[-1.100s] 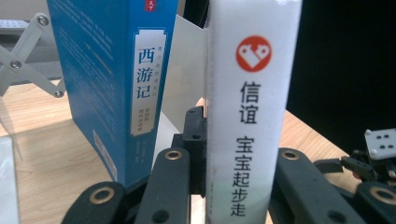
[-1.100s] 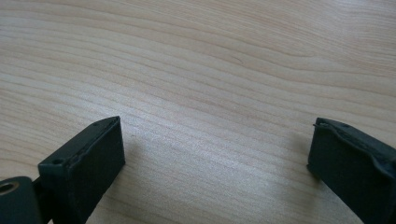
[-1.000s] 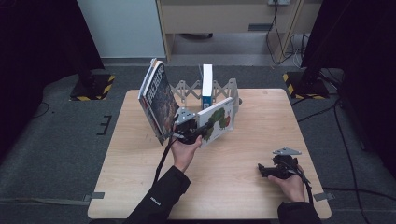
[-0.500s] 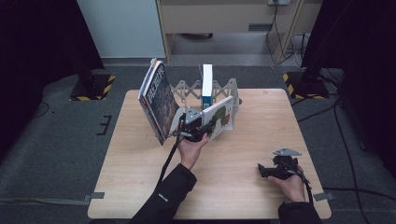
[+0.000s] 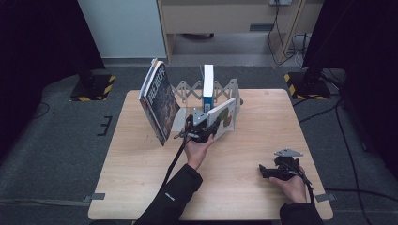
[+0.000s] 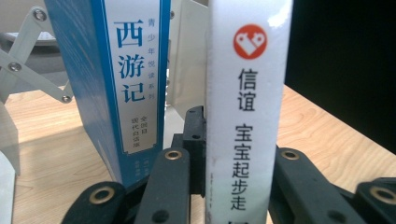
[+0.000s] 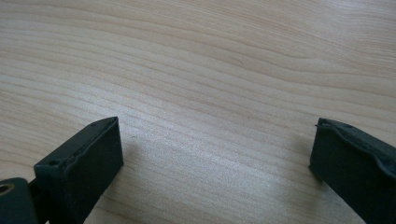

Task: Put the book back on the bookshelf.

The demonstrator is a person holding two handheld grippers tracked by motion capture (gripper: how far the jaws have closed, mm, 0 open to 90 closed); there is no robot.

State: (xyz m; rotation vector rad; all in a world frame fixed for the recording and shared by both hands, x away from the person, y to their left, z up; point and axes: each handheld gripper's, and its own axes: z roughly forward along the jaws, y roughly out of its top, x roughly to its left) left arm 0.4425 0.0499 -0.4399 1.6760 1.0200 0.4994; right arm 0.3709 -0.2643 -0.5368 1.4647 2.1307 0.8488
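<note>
My left gripper [image 5: 202, 127] is shut on a thin book with a white spine [image 6: 245, 116], gripping it from both sides. In the high view this white book [image 5: 224, 115] tilts against the front of a folding scissor rack [image 5: 185, 89]. A blue-spined book [image 6: 126, 79] stands upright in the rack just beside it, seen as the blue book [image 5: 208, 86] from above. A large dark-covered book [image 5: 159, 101] leans at the rack's left end. My right gripper [image 5: 267, 171] rests near the table's front right, open, with bare wood between the jaws of the right gripper [image 7: 215, 158].
The wooden table [image 5: 141, 178] has free room at the front left and the far right. The rack's grey scissor links [image 6: 28, 70] show behind the blue book. Dark floor, stands with yellow-black bases and cables surround the table.
My left hand has carried the white-spined book a little to the right and lower, closer to the rack and the blue book. The right hand has stayed put.
</note>
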